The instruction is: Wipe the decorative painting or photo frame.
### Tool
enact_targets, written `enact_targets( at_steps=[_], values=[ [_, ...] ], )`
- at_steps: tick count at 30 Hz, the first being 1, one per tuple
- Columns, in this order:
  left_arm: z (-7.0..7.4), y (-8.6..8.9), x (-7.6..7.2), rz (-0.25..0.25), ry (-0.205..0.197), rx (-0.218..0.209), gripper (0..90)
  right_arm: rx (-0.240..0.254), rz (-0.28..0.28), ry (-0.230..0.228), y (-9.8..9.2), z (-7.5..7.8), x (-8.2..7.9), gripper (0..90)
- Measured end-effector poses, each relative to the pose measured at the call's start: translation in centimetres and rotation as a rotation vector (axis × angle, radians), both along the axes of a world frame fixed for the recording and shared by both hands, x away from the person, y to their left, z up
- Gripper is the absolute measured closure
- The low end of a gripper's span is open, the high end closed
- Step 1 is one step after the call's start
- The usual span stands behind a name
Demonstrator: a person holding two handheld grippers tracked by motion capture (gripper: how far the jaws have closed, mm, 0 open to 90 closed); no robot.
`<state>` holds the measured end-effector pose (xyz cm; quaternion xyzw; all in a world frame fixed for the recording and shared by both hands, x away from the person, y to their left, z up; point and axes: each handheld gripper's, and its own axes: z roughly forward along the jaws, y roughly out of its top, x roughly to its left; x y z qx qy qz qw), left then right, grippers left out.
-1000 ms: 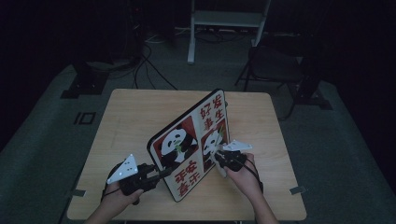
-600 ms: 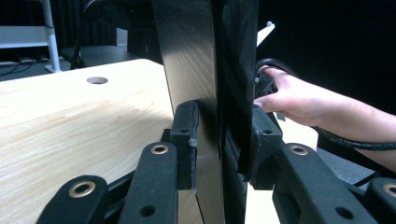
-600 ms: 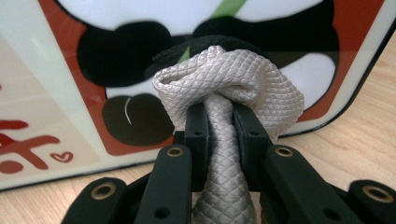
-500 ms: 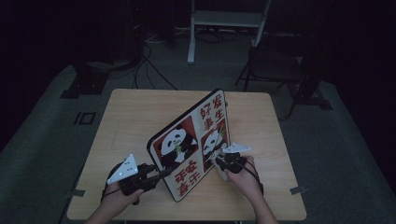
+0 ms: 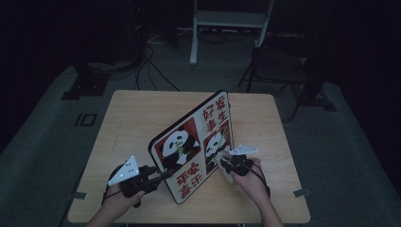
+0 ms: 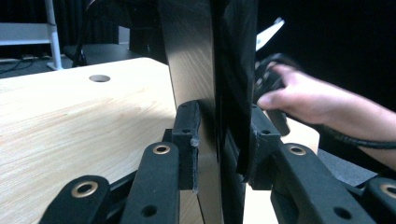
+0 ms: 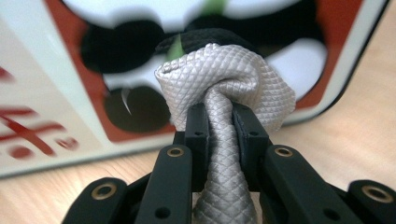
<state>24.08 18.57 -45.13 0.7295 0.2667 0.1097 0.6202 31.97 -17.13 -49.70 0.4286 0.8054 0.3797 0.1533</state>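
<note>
Left gripper point(image 6: 219, 140) jaws clamped on upright panda board point(image 5: 189, 146) edge, right gripper point(image 7: 219, 126) jaws pinching grey cloth point(image 7: 229, 84) against it

Right gripper point(image 5: 221, 160) with bunched cloth point(image 7: 224, 88) sits slightly lower-left on the panda board point(image 5: 189, 142) face than a second ago; small shift only, cloth against the right panda panel.
</note>
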Motion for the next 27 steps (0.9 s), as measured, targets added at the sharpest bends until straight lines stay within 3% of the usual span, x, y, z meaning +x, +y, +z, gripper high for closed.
enact_targets(
  at_steps=[2, 7, 18, 22, 27],
  values=[
    [0.0, 0.0, 0.0, 0.004, -0.001, 0.000, 71.7, 0.030, 0.003, -0.047, -0.1, 1.9, -0.4, 78.2],
    [0.0, 0.0, 0.0, 0.005, -0.003, 0.001, 71.7, 0.090, 0.013, -0.135, 0.0, 5.1, -1.1, 78.1],
    [0.0, 0.0, 0.0, 0.007, -0.003, -0.001, 71.8, 0.199, 0.057, -0.283, 1.6, 10.9, -1.9, 78.1],
    [0.0, 0.0, 0.0, 0.006, -0.003, -0.002, 71.8, 0.212, 0.069, -0.337, 2.5, 12.8, -1.8, 78.1],
    [0.0, 0.0, 0.0, 0.007, -0.006, 0.001, 71.8, 0.200, 0.091, -0.366, 4.2, 14.4, -1.0, 78.1]
  ],
)
